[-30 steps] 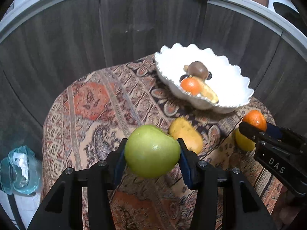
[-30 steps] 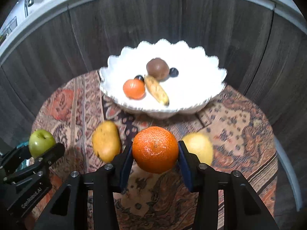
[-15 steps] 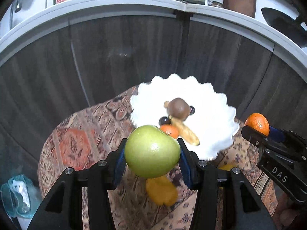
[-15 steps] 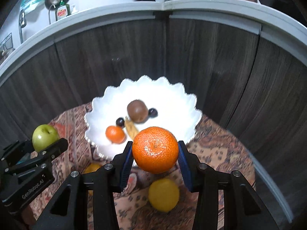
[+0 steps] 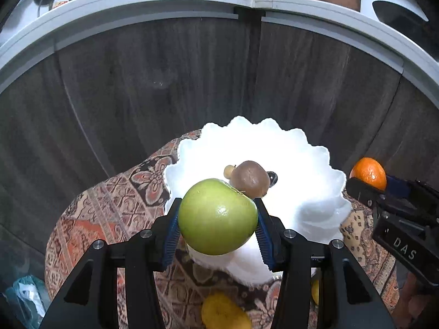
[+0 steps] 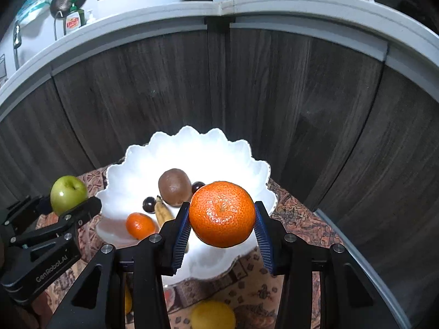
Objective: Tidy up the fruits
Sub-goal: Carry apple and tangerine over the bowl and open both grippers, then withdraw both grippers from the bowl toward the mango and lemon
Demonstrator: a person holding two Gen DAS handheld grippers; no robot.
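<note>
My left gripper is shut on a green apple and holds it above the near left rim of the white scalloped bowl. My right gripper is shut on an orange above the bowl's near right side. In the bowl lie a brown kiwi, a small orange, a small banana and dark grapes. The apple also shows at the left of the right wrist view; the orange shows at the right of the left wrist view.
The bowl stands on a patterned cloth over a small round table. A yellow fruit and a lemon lie on the cloth in front of the bowl. Dark cabinet doors rise close behind. A plastic bag lies low left.
Both grippers have risen and moved forward with their fruit, from above the cloth to over the bowl's near rim. The loose fruits on the cloth have dropped toward the bottom of both views.
</note>
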